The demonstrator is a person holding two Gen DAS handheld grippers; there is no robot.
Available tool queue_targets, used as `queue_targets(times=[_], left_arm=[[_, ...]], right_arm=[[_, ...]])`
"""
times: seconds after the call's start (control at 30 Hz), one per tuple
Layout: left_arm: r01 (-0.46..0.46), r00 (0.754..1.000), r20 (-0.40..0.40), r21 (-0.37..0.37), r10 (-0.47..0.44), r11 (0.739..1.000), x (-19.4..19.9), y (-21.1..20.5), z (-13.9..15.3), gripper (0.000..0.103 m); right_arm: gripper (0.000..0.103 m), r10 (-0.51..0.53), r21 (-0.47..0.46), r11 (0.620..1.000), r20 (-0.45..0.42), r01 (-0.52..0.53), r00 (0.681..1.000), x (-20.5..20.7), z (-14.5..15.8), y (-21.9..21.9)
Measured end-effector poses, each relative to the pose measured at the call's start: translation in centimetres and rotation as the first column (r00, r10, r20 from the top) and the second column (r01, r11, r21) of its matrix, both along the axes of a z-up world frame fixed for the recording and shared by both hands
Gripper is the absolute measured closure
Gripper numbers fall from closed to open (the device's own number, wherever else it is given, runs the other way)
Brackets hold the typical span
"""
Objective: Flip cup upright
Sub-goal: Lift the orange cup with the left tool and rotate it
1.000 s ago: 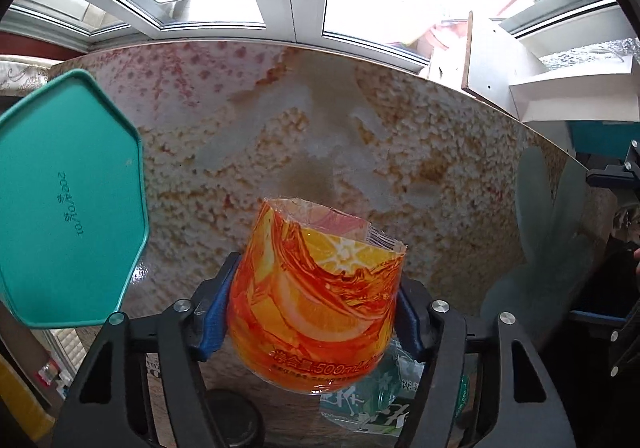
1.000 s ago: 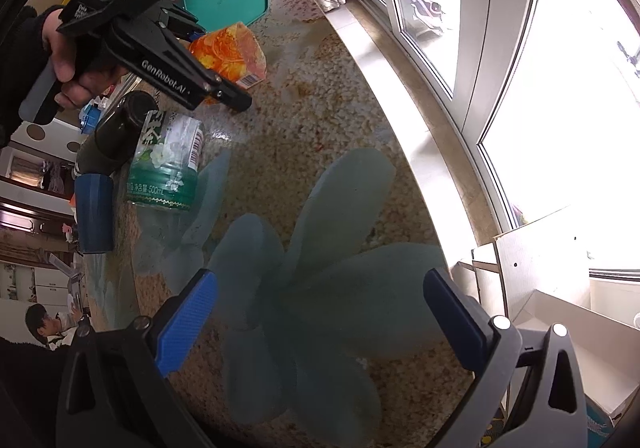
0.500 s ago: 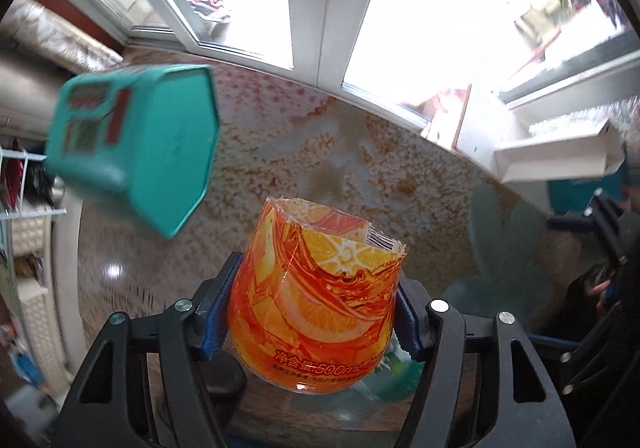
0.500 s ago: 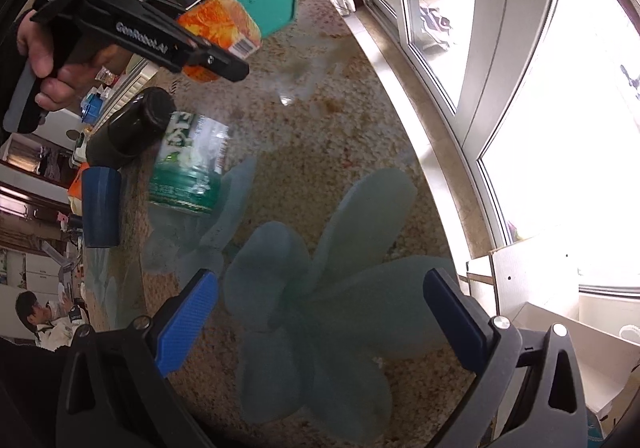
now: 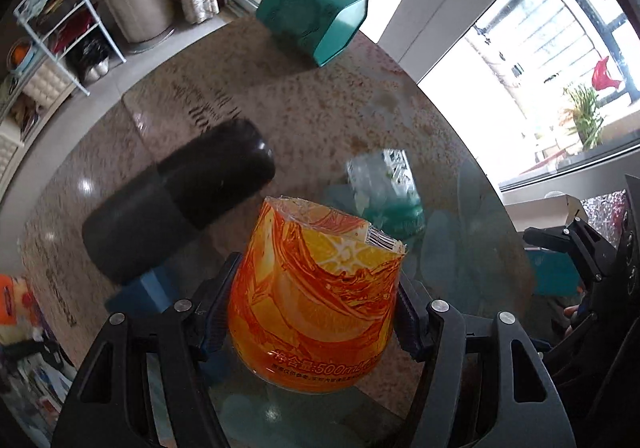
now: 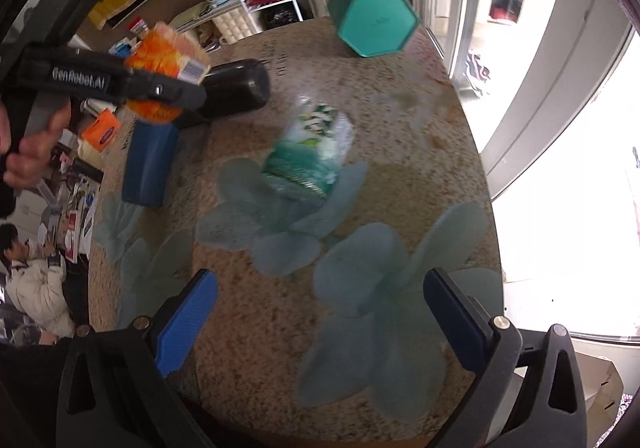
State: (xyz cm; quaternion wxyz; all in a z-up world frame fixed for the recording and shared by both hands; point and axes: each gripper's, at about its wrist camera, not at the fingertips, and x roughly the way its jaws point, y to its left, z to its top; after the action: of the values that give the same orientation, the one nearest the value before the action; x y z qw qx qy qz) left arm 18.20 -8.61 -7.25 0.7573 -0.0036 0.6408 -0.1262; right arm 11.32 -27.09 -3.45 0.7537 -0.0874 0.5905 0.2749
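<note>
My left gripper [image 5: 312, 312] is shut on an orange cup [image 5: 316, 312] made from a cut bottle with an orange-slice label. It holds the cup in the air above the round table [image 5: 320, 115], cut rim pointing away from the camera. In the right wrist view the cup [image 6: 168, 59] and the left gripper [image 6: 160, 87] show at the upper left, above a blue cup. My right gripper [image 6: 320, 312] is open and empty, low over the table's near side.
On the table lie a black flask [image 5: 180, 203] on its side, a green-labelled clear cup [image 6: 312, 155] on its side, a blue cup [image 6: 148, 163] and a teal hexagonal box [image 6: 372, 19]. Windows run along the far side. A person sits at the left.
My left gripper has lifted and swung with the orange cup, so its view turned from the window to the table and room. The right gripper's view shifted too.
</note>
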Motion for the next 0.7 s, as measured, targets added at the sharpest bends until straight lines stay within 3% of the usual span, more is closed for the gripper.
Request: queue_targets(times=[0.17,0.43,0.57,0.7], left_arm=[[-0.141,0.99,0.001,-0.083,0.141,0.987,-6.0,3.0,-1.7,0.032],[-0.295,0.955,-0.088,-0.161,0.284,0.942,-11.8,4.0,-6.4,0.032],[-0.338,0.938,-0.129,-0.161,0.32,0.927,-13.5,3.4,-8.6,0.032],[-0.425,0.899,-0.186,-0.154,0.397,0.892,-14.3,2.8,-10.3,0.032]], right_arm=[[0.0,0.025,-0.032,0.999,0.01,-0.025,1.0,-1.9,-0.3,2.0],[0.0,0.034,-0.077,0.996,-0.006,-0.034,0.999,-5.8,-0.7,4.0],[0.0,0.079,-0.099,0.992,-0.016,-0.08,0.997,-6.6,-0.9,4.7],[0.0,0.102,-0.094,0.99,-0.025,-0.104,0.994,-5.8,-1.4,4.8]])
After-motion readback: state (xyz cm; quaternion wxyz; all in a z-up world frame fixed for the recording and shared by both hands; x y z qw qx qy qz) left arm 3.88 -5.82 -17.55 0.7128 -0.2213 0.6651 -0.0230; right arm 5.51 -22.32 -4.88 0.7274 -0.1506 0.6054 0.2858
